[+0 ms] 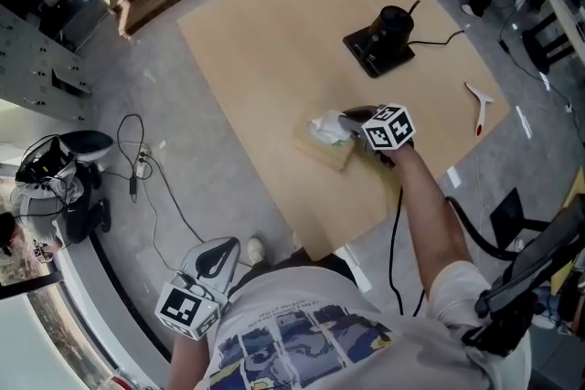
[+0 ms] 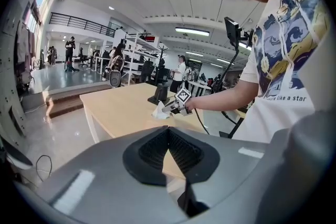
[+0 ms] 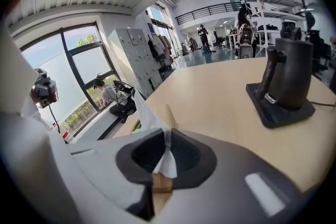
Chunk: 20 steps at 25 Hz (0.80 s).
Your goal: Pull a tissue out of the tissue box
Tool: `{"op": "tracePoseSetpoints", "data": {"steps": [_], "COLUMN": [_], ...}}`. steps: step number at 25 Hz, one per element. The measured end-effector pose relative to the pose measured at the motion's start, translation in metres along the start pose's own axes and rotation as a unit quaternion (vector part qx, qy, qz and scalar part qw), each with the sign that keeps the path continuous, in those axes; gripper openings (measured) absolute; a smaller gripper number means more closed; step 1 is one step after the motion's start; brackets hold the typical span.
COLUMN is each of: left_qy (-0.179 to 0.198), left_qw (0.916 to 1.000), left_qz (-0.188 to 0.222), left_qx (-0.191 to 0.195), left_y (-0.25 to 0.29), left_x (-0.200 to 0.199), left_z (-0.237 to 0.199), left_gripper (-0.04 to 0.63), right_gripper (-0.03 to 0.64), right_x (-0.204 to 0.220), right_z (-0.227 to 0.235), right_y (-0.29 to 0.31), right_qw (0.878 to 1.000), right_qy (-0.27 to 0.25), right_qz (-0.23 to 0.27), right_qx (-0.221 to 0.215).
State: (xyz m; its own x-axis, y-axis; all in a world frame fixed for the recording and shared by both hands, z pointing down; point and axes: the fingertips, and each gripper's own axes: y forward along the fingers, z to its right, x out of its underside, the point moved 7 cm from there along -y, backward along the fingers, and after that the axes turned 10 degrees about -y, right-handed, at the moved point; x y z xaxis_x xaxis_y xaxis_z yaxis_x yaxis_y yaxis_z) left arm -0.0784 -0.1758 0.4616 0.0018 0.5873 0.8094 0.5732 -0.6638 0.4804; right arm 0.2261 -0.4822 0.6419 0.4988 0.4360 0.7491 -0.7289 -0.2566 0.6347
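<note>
A low wooden tissue box [image 1: 325, 151] lies near the middle of the light wooden table [image 1: 274, 41], with a white tissue [image 1: 326, 128] standing up out of its top. My right gripper [image 1: 348, 121] reaches in from the right and is shut on that tissue. In the right gripper view the tissue [image 3: 167, 161] is pinched between the jaws of the right gripper [image 3: 167, 136], and a strip of the box's wood [image 3: 160, 184] shows below. My left gripper [image 1: 225, 253] hangs shut and empty low at the left, off the table. From the left gripper view the left gripper [image 2: 168, 131] faces the tissue [image 2: 159, 110].
A black device on a square base [image 1: 384, 36] stands at the table's far right, its cable trailing off the edge. A white tool with a red tip [image 1: 480, 105] lies on the floor to the right. Cables [image 1: 137, 164] and gear lie on the floor at left.
</note>
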Motion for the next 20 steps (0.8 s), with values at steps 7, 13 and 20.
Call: {"op": "tracePoseSetpoints", "data": {"steps": [7,13,20], "left_qy": [0.013,0.027,0.045], "left_qw": [0.9998,0.9988,0.9967], "left_qz": [0.001,0.005,0.013], "left_qx": [0.015,0.039,0.066], "left_y": [-0.003,-0.011,-0.027], "left_x": [-0.008,-0.008,-0.013], "left_z": [0.001,-0.001,-0.005], "left_gripper": [0.002,0.002,0.003], "right_gripper": [0.008,0.006,0.006], "right_x": [-0.007,-0.015,-0.029], "right_z": [-0.016,-0.039,-0.068], "right_y": [-0.011,-0.023,-0.038], "right_qw": [0.999,0.995,0.99], "right_qy": [-0.025,-0.049,-0.067], "right_qz": [-0.002,-0.018,-0.02], "right_qx": [0.033,0.08,0.125]}}
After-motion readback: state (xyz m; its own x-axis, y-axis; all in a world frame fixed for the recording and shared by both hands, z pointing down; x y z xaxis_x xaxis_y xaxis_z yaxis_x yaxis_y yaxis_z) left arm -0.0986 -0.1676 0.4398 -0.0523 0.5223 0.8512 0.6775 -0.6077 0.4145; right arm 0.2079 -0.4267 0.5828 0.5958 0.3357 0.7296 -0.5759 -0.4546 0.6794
